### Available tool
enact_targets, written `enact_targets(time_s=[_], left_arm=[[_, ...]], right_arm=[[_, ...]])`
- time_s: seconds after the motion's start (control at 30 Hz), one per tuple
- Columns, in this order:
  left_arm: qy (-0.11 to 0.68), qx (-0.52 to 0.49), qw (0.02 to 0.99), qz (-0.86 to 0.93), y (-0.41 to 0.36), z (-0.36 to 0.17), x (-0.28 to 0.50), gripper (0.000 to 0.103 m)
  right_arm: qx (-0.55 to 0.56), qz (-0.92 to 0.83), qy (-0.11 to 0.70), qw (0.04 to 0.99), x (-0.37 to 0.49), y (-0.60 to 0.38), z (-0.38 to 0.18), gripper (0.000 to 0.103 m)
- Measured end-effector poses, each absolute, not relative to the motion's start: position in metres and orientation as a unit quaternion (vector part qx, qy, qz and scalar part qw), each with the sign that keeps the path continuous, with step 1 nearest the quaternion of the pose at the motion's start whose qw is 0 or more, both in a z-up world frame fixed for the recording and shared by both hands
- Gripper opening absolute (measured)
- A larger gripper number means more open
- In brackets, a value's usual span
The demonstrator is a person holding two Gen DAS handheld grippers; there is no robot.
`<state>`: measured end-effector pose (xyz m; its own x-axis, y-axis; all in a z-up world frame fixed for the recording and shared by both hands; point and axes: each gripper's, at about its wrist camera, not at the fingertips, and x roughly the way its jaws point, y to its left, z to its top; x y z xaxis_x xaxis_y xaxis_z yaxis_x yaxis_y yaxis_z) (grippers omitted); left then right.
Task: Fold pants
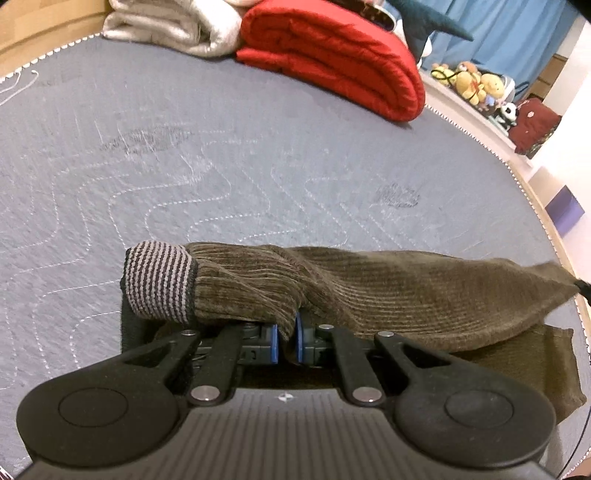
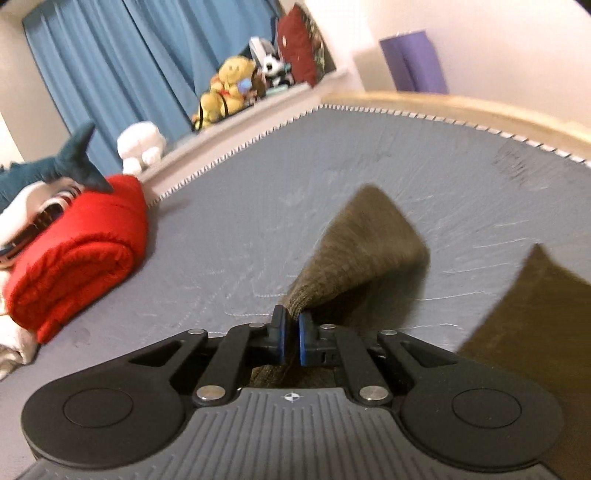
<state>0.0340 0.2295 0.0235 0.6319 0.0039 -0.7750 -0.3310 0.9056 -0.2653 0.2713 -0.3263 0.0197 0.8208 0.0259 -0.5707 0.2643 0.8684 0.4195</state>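
Note:
The pants are olive-brown corduroy with a black-and-grey striped cuff. In the left wrist view my left gripper is shut on a fold of the leg just right of the cuff, and the cloth stretches off to the right above a lower layer. In the right wrist view my right gripper is shut on a bunched end of the pants, which rises blurred ahead of the blue pads. Another part of the pants lies on the mat at the right.
The work surface is a grey quilted mat with a stitched edge. A rolled red blanket and folded pale cloth sit at its far side, with a plush shark. Soft toys line a ledge before blue curtains.

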Motion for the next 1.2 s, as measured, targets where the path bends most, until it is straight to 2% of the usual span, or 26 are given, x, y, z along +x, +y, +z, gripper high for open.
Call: enact_targets(time_s=[0.3,0.53,0.6,0.63,0.67,0.73,0.8,0.83,0.87,1.07,1.1,1.17,1.2], left_arm=[[0.410,-0.225,0.881,0.079,0.246,0.033,-0.006,0.009],[0.432,-0.264,0.861,0.053,0.265,0.023,-0.016,0.008],[0.446,-0.293,0.845,0.047,0.272,0.015,-0.013,0.021],[0.450,-0.305,0.838,0.054,0.275,0.011,-0.011,0.039],[0.452,-0.315,0.833,0.060,0.278,0.008,-0.010,0.047],[0.455,-0.329,0.824,0.071,0.281,0.004,-0.006,0.049],[0.461,-0.340,0.815,0.086,0.283,-0.001,-0.003,0.051],[0.463,-0.347,0.810,0.092,0.284,-0.003,-0.001,0.051],[0.465,-0.352,0.806,0.099,0.285,-0.005,0.001,0.051],[0.458,-0.352,0.806,0.131,0.285,-0.005,0.012,0.048],[0.458,-0.347,0.808,0.134,0.283,-0.004,0.013,0.045],[0.460,-0.332,0.812,0.137,0.280,-0.003,0.018,0.024],[0.459,-0.325,0.815,0.138,0.278,-0.003,0.018,0.019]], right_arm=[[0.209,-0.078,0.253,0.941,0.141,-0.336,0.046,0.006],[0.258,-0.075,0.302,0.914,0.086,-0.362,0.018,0.006],[0.280,-0.066,0.332,0.899,0.085,-0.370,0.008,0.006],[0.289,-0.059,0.342,0.892,0.085,-0.374,0.003,0.007],[0.301,-0.055,0.346,0.887,0.085,-0.378,-0.001,0.009],[0.322,-0.068,0.340,0.881,0.082,-0.390,-0.007,0.015],[0.337,-0.107,0.329,0.876,0.082,-0.407,-0.010,0.029],[0.357,-0.122,0.324,0.868,0.082,-0.418,-0.014,0.039],[0.383,-0.136,0.319,0.856,0.082,-0.430,-0.019,0.043],[0.475,-0.155,0.316,0.807,0.100,-0.471,-0.057,0.043],[0.480,-0.150,0.317,0.804,0.105,-0.473,-0.061,0.043],[0.478,-0.142,0.324,0.804,0.114,-0.472,-0.067,0.043],[0.476,-0.135,0.331,0.803,0.120,-0.469,-0.070,0.043]])
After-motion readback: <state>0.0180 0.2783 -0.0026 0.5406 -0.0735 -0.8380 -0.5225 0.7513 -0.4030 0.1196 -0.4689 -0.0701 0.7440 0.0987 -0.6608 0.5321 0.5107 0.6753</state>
